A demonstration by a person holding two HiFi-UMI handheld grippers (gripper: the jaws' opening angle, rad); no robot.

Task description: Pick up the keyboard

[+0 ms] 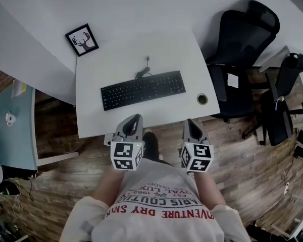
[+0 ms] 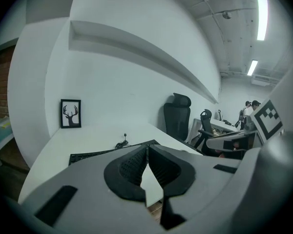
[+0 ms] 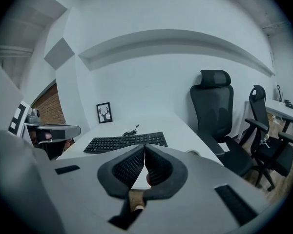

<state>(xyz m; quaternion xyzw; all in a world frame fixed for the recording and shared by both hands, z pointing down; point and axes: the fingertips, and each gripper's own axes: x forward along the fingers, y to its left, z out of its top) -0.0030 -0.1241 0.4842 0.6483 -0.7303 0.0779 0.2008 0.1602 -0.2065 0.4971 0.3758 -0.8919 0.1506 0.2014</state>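
In the head view, your left tool [image 1: 136, 118] and right tool [image 1: 191, 121] hang side by side over the wooden floor [image 1: 161, 130], their tips at the near edge of the white table [image 1: 116, 49]. The keyboard [image 1: 143, 89] lies flat on the table just ahead of both tools, nearer the left one, apart from both, with its cable [image 1: 144, 72] curling away on the far side. A framed deer picture [image 1: 82, 39] sits well beyond your left tool. A round hole [image 1: 202, 99] in the table lies just ahead of your right tool, and a black office chair [image 1: 242, 34] stands beyond and to that tool's right.

In the left gripper view, your left tool's jaws meet at the tips with nothing between them. The keyboard [image 2: 95, 154] shows past the tool's body, ahead and slightly to the left, and the deer picture [image 2: 71, 113] stands farther off on the left.

In the right gripper view, your right tool's jaws are pressed together and empty. The keyboard [image 3: 124, 143] lies ahead and a little to the left of the tips, untouched, and the chair [image 3: 215, 106] stands ahead to the right.
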